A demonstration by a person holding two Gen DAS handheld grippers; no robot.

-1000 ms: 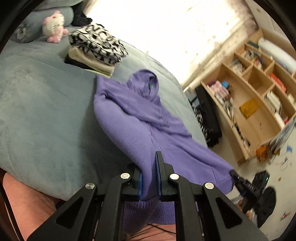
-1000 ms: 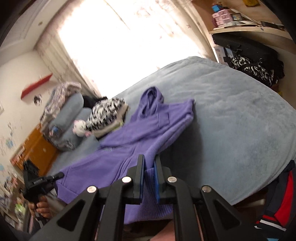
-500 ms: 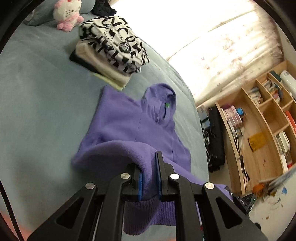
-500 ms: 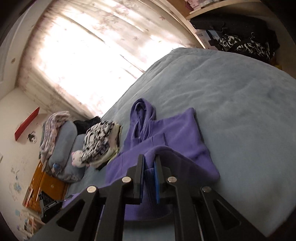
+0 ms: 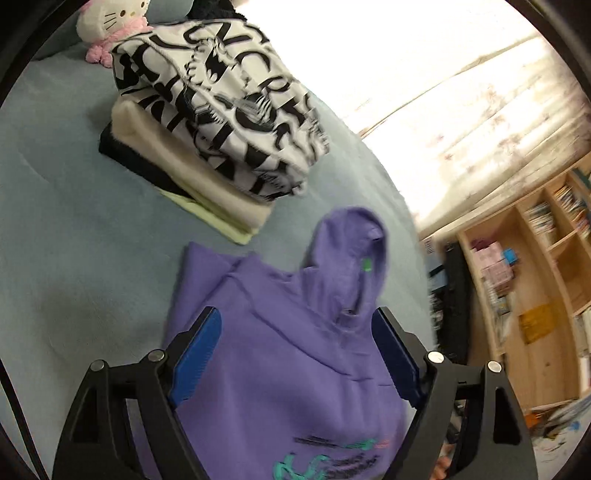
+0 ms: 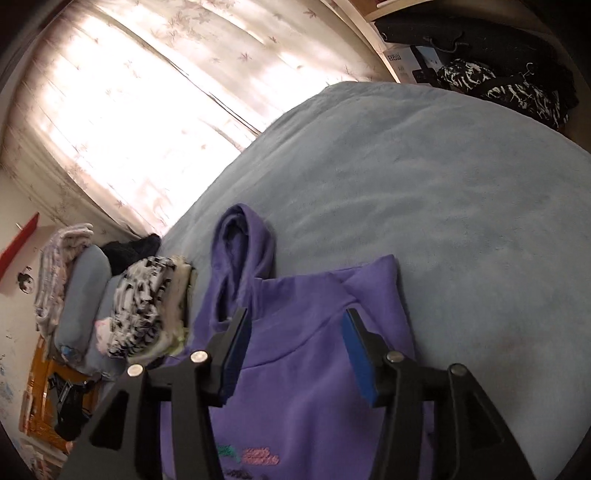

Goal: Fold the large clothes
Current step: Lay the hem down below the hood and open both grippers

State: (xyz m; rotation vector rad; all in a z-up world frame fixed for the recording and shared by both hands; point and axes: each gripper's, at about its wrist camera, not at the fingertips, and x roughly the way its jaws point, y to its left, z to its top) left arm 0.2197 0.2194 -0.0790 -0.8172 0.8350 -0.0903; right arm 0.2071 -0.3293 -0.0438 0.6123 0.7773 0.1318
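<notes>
A purple hoodie lies folded over on the blue-grey bed, its hood towards the window and a printed logo on the near part. My left gripper hovers over its left half, jaws opening wide, nothing pinched between the blue pads. In the right wrist view the same hoodie lies under my right gripper, whose jaws are also opening with no cloth pressed between them. The hood lies flat beyond it.
A stack of folded clothes, topped by a black-and-white patterned piece, sits just beyond the hoodie, with a plush toy behind it. Wooden shelves stand to the right of the bed. Pillows lie at the bedhead.
Both grippers carried the hoodie's lower edge forward over its upper part, then let go: the jaws were shut on the purple cloth in the earlier frames and now stand apart.
</notes>
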